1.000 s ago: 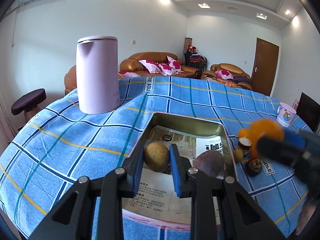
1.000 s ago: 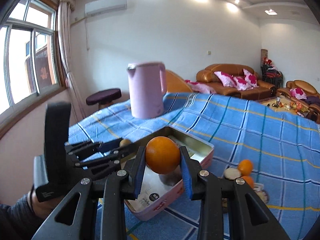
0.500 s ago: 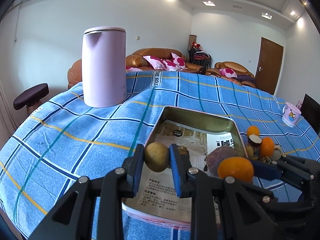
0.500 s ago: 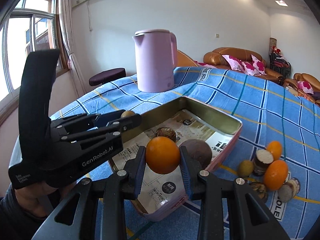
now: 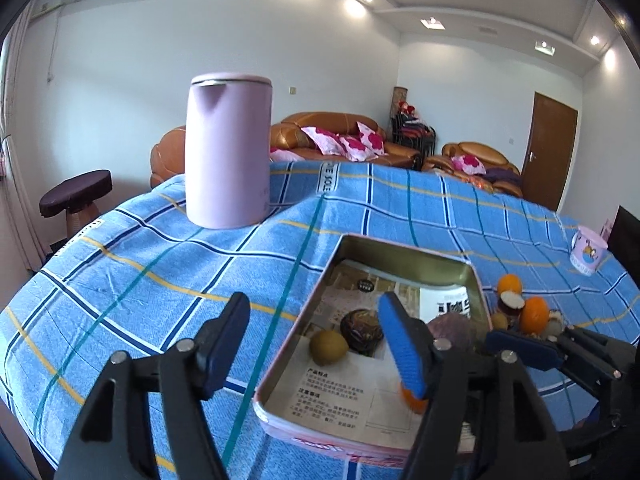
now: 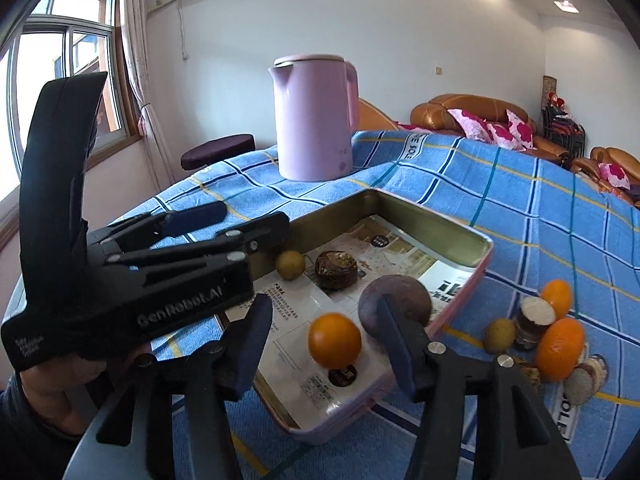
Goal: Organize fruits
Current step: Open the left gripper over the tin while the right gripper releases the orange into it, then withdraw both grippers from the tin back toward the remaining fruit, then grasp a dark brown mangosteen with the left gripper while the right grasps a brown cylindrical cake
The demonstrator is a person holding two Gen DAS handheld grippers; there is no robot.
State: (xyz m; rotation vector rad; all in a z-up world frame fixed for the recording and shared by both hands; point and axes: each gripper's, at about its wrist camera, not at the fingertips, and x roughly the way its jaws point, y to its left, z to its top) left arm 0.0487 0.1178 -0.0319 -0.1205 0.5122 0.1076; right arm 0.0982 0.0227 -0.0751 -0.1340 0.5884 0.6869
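In the left wrist view, the left gripper's blue pad (image 5: 402, 350) hides most of the orange (image 5: 412, 398) in the tray (image 5: 404, 246). The right gripper (image 5: 520, 354) covers the tray's right corner. The print on the tray's paper lining (image 6: 304, 300) is too small to read. The fruit pile (image 6: 552, 332) near the desk's right edge is partly overlapped and hard to sort.
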